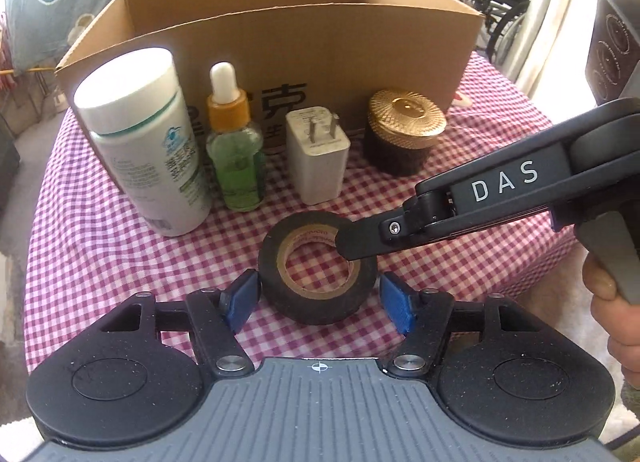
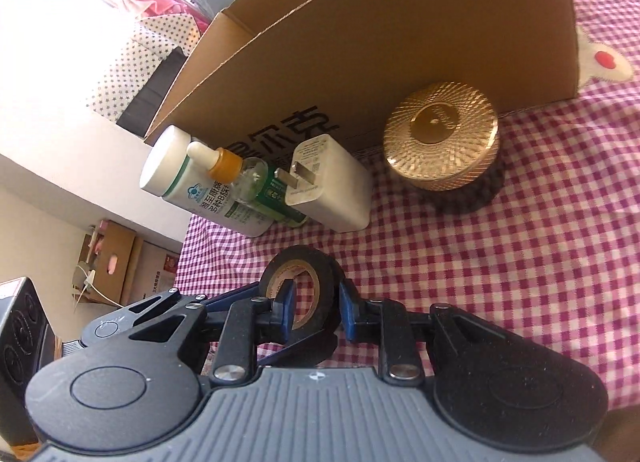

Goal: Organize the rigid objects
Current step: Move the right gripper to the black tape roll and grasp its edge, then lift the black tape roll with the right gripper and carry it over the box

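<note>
Item: black tape roll (image 1: 318, 268), flat on your checked surface (image 1: 472, 262). Your right gripper (image 2: 314, 312) pinches its wall, one finger through the core, likely to steady it. Your left gripper (image 1: 318, 300), half-wide, straddles it untouched. Cardboard box (image 1: 280, 34) stands just beyond, presumably the destination.

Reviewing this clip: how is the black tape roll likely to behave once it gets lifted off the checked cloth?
The tape roll lies flat, so it probably won't roll unless tipped on edge. The right gripper pinches its wall, one finger through the core; it looks stiff enough to hold shape. The left gripper straddles it, pads apart. It is probably light; its matte side should give grip.
</note>
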Demonstrator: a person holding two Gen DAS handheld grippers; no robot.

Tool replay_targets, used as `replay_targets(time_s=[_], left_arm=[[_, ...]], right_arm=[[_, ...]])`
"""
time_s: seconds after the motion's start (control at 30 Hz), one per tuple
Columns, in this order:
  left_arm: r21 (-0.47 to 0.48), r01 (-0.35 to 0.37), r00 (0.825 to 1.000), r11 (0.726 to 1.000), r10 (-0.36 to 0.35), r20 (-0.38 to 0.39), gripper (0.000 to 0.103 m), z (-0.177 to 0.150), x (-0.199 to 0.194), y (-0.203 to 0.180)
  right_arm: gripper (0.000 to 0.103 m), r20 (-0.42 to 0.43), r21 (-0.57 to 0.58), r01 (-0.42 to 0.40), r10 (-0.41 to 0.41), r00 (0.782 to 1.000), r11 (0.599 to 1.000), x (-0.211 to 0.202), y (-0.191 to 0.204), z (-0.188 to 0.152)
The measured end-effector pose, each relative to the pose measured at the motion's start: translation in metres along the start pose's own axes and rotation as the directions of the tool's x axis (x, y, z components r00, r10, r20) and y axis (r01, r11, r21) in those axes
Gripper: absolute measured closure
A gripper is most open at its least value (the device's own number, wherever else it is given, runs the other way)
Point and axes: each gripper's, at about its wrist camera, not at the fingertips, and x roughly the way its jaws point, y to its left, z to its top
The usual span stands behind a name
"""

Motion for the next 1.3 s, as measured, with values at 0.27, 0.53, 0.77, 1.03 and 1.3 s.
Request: replay_targets(time_s=[0.27,0.53,0.77,1.03,1.3], left_arm=[[0.099,0.039,0.999,0.994,-0.039,0.002,0.037,0.001,0.003,-0.031],[0.116,0.003,1.000,0.993,0.000,-0.027,0.035,0.009,0.014,-0.037],[0.122,0.000,1.000,0.993,0.003,-0.025,0.034,0.012,0.021,-0.035],[0.092,-0.017,1.000,0.996,0.019,-0.018,0.037,0.016,0.025,-0.031],[0.096,-0.025,1.000,0.995,0.026,-0.009,0.037,0.017,0.020,-0.031]], right_arm=[[0.077,0.051,0.019,0.054,-0.055,0.997,0.998,-0.027,-0.020,-0.010],[0.077,0.061,-0.028,0.080,-0.078,0.995,0.996,-0.023,-0.017,-0.010],[0.077,0.076,-0.048,0.085,-0.081,0.994,0.995,-0.014,-0.013,-0.012],[0.079,0.115,-0.121,0.126,-0.112,0.987,0.985,-0.010,-0.004,-0.016],[0.079,0.128,-0.130,0.149,-0.133,0.983,0.980,-0.011,0.001,-0.017]])
